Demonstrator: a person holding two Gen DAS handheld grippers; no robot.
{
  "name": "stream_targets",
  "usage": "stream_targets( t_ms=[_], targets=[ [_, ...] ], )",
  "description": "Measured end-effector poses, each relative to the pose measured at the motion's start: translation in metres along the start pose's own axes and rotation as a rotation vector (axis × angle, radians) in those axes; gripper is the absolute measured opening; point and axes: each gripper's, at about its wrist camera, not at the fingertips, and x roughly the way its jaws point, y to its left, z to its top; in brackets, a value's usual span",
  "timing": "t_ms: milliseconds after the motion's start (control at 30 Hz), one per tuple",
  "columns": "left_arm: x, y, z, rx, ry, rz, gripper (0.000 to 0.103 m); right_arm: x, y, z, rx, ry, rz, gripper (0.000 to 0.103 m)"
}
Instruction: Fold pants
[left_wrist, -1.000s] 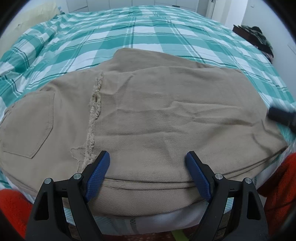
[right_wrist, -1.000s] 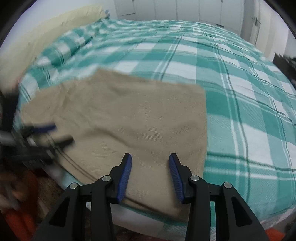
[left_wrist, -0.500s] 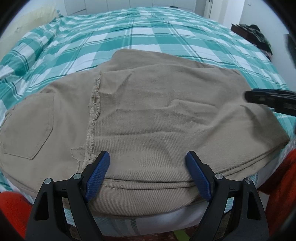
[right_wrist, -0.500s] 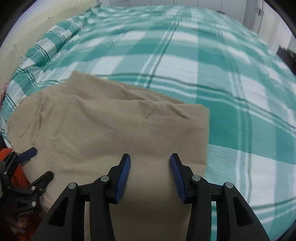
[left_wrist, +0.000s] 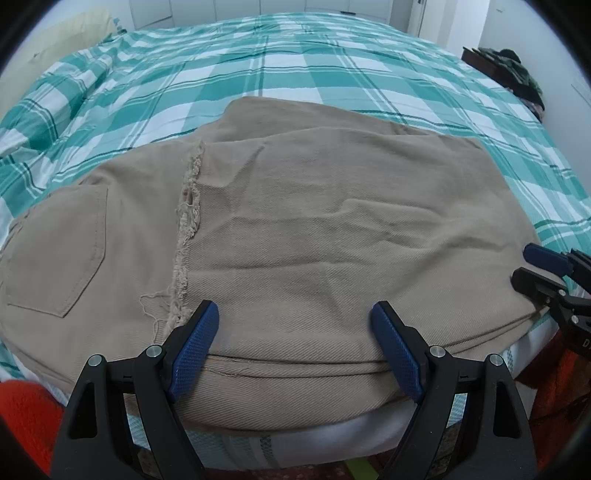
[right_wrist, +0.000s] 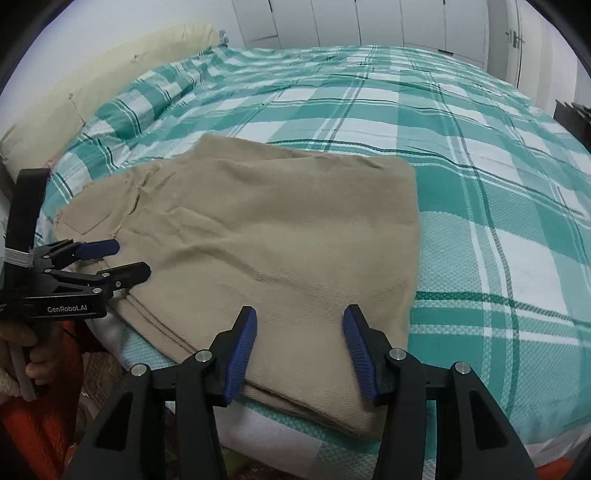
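Note:
Tan pants (left_wrist: 332, 229) lie folded on the bed's near edge, with a frayed hem (left_wrist: 188, 229) and a back pocket (left_wrist: 55, 251) showing on the left. My left gripper (left_wrist: 293, 317) hovers open over the near fold, wide apart, nothing between its pads. It also shows at the left of the right wrist view as the left gripper (right_wrist: 129, 258). My right gripper (right_wrist: 301, 314) stands over the pants (right_wrist: 277, 240) near their right end. Its jaws are opening, with only cloth below them and nothing pinched. The right gripper (left_wrist: 535, 266) shows at the pants' right edge.
A teal and white plaid bedspread (right_wrist: 480, 184) covers the bed beyond and right of the pants. A cream pillow (right_wrist: 92, 92) lies at the far left. Dark clothes (left_wrist: 517, 74) sit on furniture at the far right. Orange-red fabric (left_wrist: 26, 424) and a hand (right_wrist: 33, 354) are below the bed edge.
The right gripper dropped back toward the pants' near right end and its jaws widened. The left gripper and the pants stayed as they were.

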Motion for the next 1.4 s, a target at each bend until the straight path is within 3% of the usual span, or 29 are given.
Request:
stream_targets(
  t_ms=[1400],
  targets=[
    [-0.0008,-0.0035,-0.0018,0.004,-0.016,0.009,0.087,0.0048,0.0006,-0.0036,-0.036,-0.021,-0.039,0.05]
  ],
)
